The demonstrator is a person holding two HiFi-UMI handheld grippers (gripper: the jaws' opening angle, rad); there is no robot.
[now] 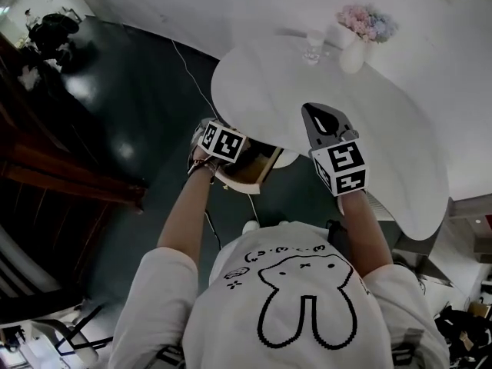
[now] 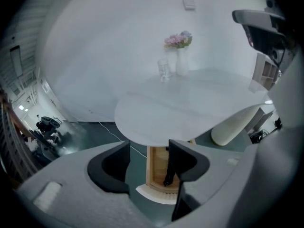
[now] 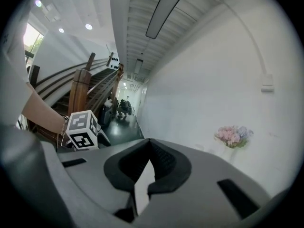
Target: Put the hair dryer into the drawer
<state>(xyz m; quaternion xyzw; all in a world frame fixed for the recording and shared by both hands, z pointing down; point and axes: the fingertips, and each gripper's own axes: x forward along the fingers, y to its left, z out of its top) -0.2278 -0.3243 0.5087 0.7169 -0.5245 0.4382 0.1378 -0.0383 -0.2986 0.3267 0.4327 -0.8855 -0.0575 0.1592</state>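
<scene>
Hair dryer, seen only as a dark elongated shape, lies inside the open wooden drawer. Left gripper hovers just above the drawer, jaws spread and empty. Right gripper, beside the drawer, has its jaws pressed together.

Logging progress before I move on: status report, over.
Left gripper open, empty. Right gripper shut, empty. Dark item, likely hair dryer, lies in open drawer. Nothing blocking.

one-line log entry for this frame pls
left gripper open, empty, aimed at wooden drawer | right gripper shut, empty, above table | drawer open, dark item inside, hair dryer unconfirmed
</scene>
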